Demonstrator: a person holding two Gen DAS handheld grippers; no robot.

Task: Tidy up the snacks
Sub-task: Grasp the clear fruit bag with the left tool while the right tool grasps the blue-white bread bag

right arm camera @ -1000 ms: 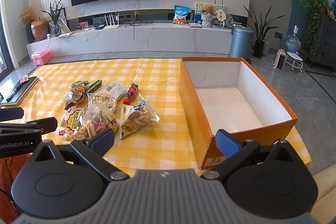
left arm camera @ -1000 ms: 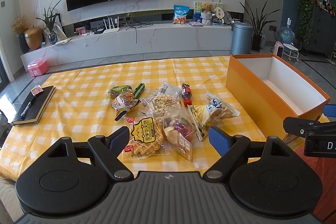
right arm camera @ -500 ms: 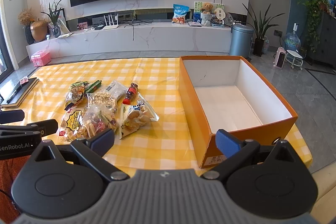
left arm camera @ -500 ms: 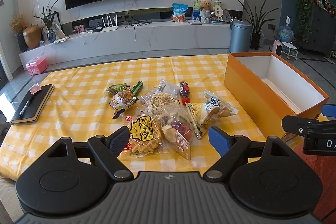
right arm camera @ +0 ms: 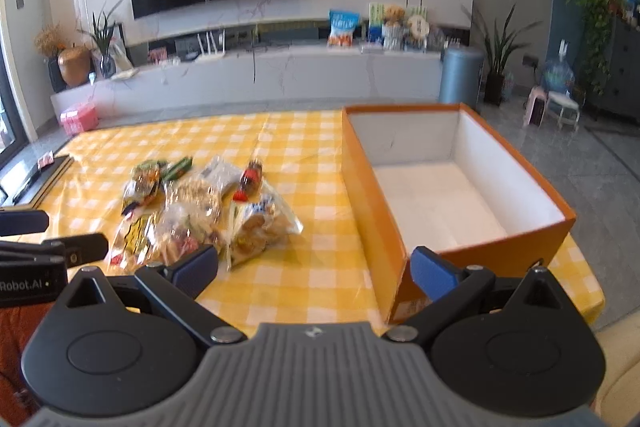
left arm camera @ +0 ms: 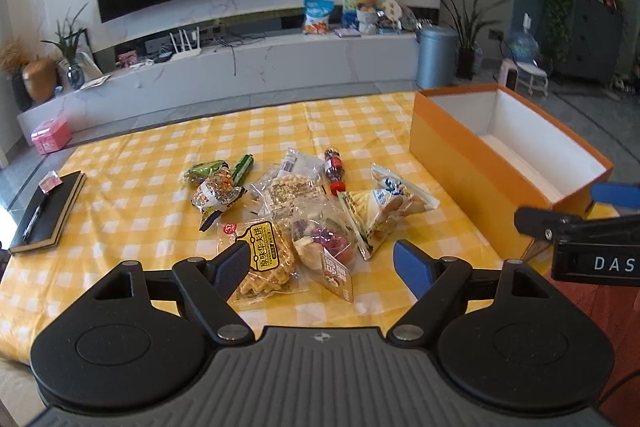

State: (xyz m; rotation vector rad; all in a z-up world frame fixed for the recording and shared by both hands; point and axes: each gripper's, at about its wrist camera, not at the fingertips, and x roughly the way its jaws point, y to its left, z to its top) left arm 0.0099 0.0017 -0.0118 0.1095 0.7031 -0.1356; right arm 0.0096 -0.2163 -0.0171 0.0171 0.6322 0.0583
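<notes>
Several snack packs lie in a heap on the yellow checked tablecloth: a waffle pack (left arm camera: 268,259), a fruit pack (left arm camera: 328,247), a bread pack (left arm camera: 384,207), a small red-capped bottle (left arm camera: 334,167) and green packs (left arm camera: 204,171). To their right stands an orange box (left arm camera: 480,163), empty and white inside (right arm camera: 432,203). My left gripper (left arm camera: 322,265) hovers over the table's near edge just short of the waffle and fruit packs. Its jaws are closing a little, wide apart and touching nothing. My right gripper (right arm camera: 316,265) is open and empty near the box's front corner.
A black notebook with a pen (left arm camera: 44,211) lies at the table's left edge. Bare tablecloth (right arm camera: 296,147) stretches behind the snacks and between heap and box. Beyond the table are a white TV bench (left arm camera: 280,67) and a grey bin (left arm camera: 436,55).
The left gripper's fingers have drawn slightly closer together and its view has tilted a touch. The right view is unchanged apart from blur.
</notes>
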